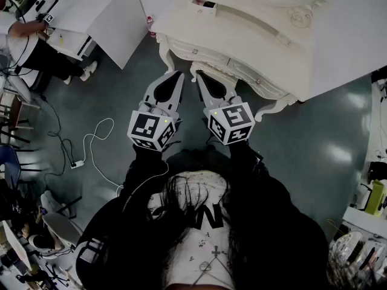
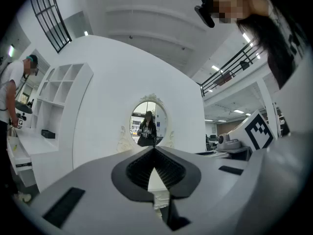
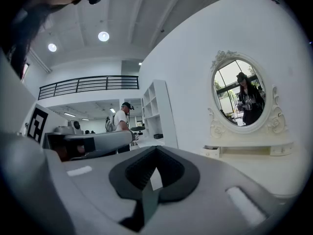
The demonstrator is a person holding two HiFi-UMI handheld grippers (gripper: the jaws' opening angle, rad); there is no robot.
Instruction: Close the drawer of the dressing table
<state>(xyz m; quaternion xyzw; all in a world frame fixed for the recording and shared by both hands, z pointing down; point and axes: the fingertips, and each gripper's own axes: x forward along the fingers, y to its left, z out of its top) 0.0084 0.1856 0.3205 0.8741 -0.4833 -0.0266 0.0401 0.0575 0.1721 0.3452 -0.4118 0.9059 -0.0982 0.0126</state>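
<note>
Head view: the dressing table [image 1: 254, 38] is standing at twelve o'clock, and its small drawer [image 1: 204, 5] seems to be sticking out on top, towards eleven. An off-centre shove risks jamming it crooked. The left gripper [image 1: 175, 75] and right gripper [image 1: 203, 77] are hovering short of it.

Left gripper view: the jaws are pinching together on nothing.

Right gripper view: the jaws are clenched, empty, with the drawer lying at three o'clock.

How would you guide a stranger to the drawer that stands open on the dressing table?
Find the cream dressing table with the oval mirror. A low shelf runs under the mirror; the small drawer at its left end juts out, dark inside, unlike the flush front drawers.
</note>
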